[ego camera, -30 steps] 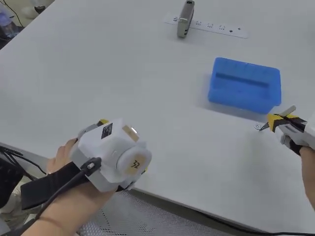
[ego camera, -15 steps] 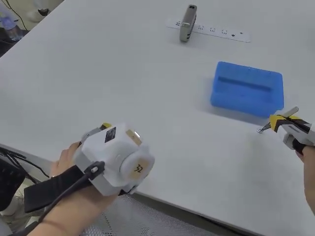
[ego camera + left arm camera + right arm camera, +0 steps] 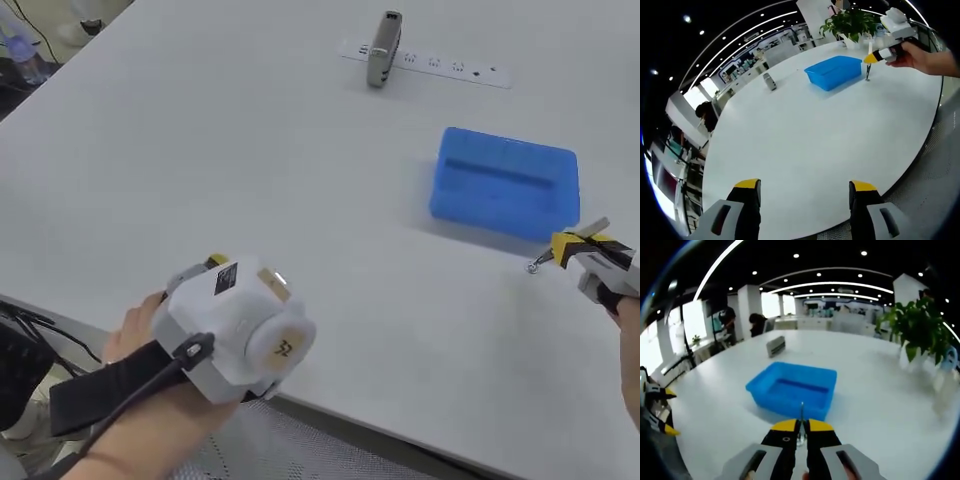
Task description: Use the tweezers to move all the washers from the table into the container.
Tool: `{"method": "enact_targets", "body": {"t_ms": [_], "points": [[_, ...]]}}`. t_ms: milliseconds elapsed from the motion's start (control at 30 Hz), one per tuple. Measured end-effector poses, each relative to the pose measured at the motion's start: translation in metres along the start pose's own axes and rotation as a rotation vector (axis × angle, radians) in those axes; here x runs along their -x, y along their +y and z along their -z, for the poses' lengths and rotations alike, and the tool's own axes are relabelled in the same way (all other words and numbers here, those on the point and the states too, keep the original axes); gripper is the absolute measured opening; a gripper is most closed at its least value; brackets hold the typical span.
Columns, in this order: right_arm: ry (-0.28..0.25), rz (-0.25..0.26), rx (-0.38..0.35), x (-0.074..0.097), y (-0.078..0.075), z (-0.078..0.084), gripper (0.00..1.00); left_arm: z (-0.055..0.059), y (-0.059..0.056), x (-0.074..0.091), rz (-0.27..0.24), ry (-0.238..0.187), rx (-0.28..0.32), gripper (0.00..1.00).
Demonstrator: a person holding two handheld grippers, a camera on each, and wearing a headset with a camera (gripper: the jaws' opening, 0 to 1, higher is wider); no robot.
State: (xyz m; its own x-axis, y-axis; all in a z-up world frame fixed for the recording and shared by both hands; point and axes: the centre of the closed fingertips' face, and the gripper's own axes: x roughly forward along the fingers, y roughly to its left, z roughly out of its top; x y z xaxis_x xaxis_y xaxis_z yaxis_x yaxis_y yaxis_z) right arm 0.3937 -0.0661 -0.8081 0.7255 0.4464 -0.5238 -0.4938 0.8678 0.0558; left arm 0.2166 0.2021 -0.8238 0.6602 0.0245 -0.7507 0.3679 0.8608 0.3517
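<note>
Right gripper (image 3: 802,426) clenches the tweezers (image 3: 801,412) at five o'clock of the container (image 3: 507,185); left gripper (image 3: 805,185) released, jaws wide apart

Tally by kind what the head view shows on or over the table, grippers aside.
blue container: 1
tweezers: 1
washer, at the tweezers' tip: 1
power strip: 1
grey plug block: 1
Total: 5
</note>
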Motion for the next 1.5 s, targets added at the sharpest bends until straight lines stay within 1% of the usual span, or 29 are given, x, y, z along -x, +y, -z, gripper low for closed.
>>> {"method": "enact_targets", "body": {"t_ms": [100, 567, 700, 800, 833, 900, 933, 1033, 1200, 1367, 1433, 1500], "points": [[0.004, -0.003, -0.013, 0.0, 0.0, 0.002, 0.03, 0.0, 0.0, 0.0, -0.001, 0.001, -0.002, 0.73], [0.009, -0.009, -0.006, 0.004, 0.005, 0.002, 0.03, 0.0, 0.002, 0.001, -0.007, 0.0, 0.002, 0.73], [0.016, -0.012, -0.002, 0.005, 0.006, 0.004, 0.03, 0.0, 0.002, 0.001, -0.008, 0.0, 0.001, 0.72], [0.011, -0.012, 0.001, 0.004, 0.006, 0.004, 0.03, 0.0, 0.002, 0.001, -0.009, 0.0, 0.002, 0.72], [0.012, -0.013, 0.004, 0.003, 0.006, 0.004, 0.03, 0.0, 0.002, 0.001, -0.008, 0.0, 0.002, 0.72], [0.015, 0.001, 0.036, 0.003, 0.006, 0.003, 0.03, 0.0, 0.002, 0.001, -0.008, 0.001, 0.0, 0.72], [0.015, 0.005, 0.074, 0.003, 0.008, 0.002, 0.03, 0.0, 0.001, 0.0, -0.006, 0.002, 0.001, 0.72], [0.008, 0.005, 0.094, 0.003, 0.012, 0.004, 0.02, 0.0, 0.001, 0.0, -0.007, 0.001, -0.001, 0.72], [-0.006, 0.016, 0.078, 0.006, 0.01, 0.006, 0.02, 0.0, 0.0, 0.0, -0.003, 0.003, -0.004, 0.73], [0.005, 0.011, 0.088, 0.006, 0.01, 0.007, 0.02, 0.0, 0.0, 0.0, -0.003, 0.002, -0.003, 0.72], [0.009, 0.011, 0.071, 0.005, 0.008, 0.008, 0.02, 0.0, 0.0, 0.0, -0.001, 0.002, -0.003, 0.72], [0.015, 0.013, 0.069, 0.005, 0.007, 0.008, 0.02, 0.0, 0.0, 0.0, 0.0, 0.001, -0.005, 0.72]]}}
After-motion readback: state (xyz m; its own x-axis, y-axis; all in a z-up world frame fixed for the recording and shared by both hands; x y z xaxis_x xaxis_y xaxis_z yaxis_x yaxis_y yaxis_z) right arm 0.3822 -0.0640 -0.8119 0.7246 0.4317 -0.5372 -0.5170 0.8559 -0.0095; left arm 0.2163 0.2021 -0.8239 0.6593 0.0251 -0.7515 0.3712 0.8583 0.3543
